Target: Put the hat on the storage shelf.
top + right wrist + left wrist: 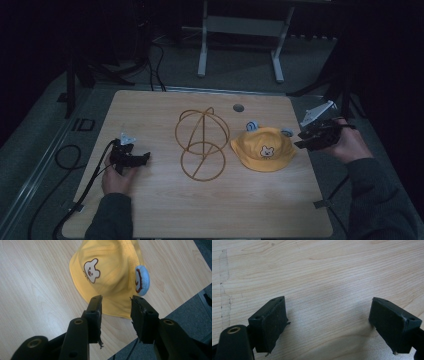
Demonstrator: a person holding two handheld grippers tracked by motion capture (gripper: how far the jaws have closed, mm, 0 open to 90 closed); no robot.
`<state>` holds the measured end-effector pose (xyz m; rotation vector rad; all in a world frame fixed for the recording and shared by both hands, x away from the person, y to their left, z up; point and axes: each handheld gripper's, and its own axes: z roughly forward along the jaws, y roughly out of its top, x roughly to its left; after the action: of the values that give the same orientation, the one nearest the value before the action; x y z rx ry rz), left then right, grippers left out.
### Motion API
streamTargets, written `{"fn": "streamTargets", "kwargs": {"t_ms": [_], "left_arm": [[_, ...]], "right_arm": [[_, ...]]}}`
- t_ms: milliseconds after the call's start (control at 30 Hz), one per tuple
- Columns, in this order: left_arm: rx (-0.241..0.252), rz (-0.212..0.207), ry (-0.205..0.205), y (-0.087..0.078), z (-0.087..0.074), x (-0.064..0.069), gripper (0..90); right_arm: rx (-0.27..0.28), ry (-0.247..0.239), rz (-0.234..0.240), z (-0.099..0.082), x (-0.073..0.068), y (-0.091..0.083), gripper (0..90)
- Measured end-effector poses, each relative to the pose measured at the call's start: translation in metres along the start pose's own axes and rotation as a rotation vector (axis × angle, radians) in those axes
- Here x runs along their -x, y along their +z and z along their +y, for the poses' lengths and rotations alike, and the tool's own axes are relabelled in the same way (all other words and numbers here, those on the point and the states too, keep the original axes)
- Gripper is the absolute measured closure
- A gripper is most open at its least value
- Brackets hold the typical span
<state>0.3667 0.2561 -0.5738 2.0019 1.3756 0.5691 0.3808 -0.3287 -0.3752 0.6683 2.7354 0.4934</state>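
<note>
1. The yellow hat [264,149] lies flat on the wooden table [150,210], right of centre, its bear patch facing the person; a wire hat stand [202,142] of gold hoops stands just beside it at its 9 o'clock, apart from the brim.

2. The right gripper [311,137] hovers at the hat's 3 o'clock, near the table's right edge; in the right gripper view its jaws stand partly spread with a gap between them, aimed at the brim [112,307] and holding nothing; a blue ear [142,280] sticks out of the crown at about 1 o'clock of that gripper's tips.

3. The left gripper [131,157] rests low on the table at the stand's 9 o'clock, well apart from the hat; its own view shows the jaws spread wide over bare wood with nothing between them.

4. Judged from this, the step in hand is the reach for the brim, probably to lift the hat onto the stand.

5. Risks as I judge them:
   - the brim lies flat on the wood, so a jaw that fails to slide under it may pinch only air or push the hat toward 9 o'clock into the stand;
   - a shallow bite on soft cloth could slip once lifted, and the hat would droop or fall;
   - the stand looks light, and a sideways nudge from hat or gripper could topple it, since the left gripper isn't steadying it;
   - closing on the blue ear instead of the brim would hang the hat crooked.
</note>
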Motion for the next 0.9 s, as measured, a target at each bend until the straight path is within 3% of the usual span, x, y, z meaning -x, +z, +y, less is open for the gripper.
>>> {"fn": "streamTargets", "kwargs": {"t_ms": [233, 900], "left_arm": [[0.000, 0.000, 0.000, 0.000, 0.000, 0.000, 14.6], [0.001, 0.000, 0.000, 0.000, 0.000, 0.000, 14.6]], "right_arm": [[-0.050, -0.027, -0.008, 0.013, -0.002, 0.005, 61.2], [-0.069, -0.074, -0.035, 0.032, -0.004, 0.012, 65.1]]}}
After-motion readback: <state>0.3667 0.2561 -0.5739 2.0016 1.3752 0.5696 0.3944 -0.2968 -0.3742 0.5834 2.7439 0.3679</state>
